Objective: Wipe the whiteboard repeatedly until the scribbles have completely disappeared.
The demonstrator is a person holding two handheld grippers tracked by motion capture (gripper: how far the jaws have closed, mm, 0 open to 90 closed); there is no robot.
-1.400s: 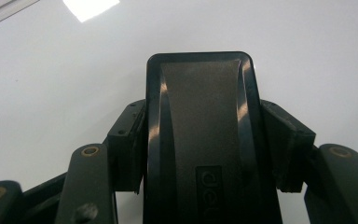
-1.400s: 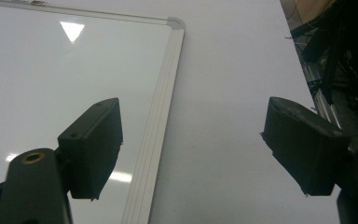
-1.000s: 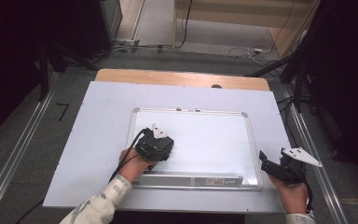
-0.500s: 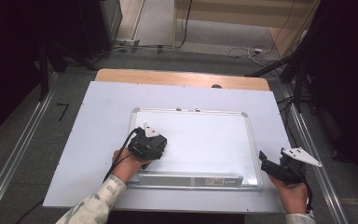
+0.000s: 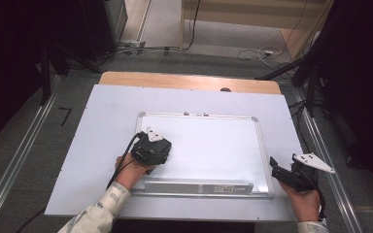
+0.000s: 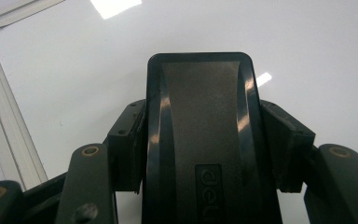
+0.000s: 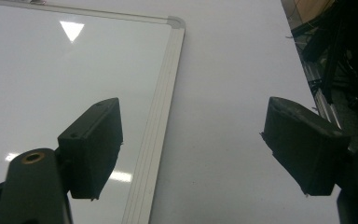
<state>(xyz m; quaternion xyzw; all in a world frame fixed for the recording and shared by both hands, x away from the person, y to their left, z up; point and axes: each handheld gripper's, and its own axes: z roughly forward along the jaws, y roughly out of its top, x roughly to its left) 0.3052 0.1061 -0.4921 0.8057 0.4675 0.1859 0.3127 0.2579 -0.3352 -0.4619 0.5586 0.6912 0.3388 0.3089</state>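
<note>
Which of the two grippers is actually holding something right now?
The left gripper, over the whiteboard: its jaws are shut on a black eraser. The right gripper, beside the board's right frame, stands open and empty.

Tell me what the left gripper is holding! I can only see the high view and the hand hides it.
Observer: In the left gripper view, the left gripper is shut on a black whiteboard eraser, pressed between both jaws.
Operator: Is the eraser over the board?
Observer: Yes, the glossy whiteboard lies right under it, and its metal frame runs along the left of that view.
Operator: And the other gripper?
Observer: The right gripper is open and holds nothing; between its jaws you see the board's right frame edge and the white table.
</note>
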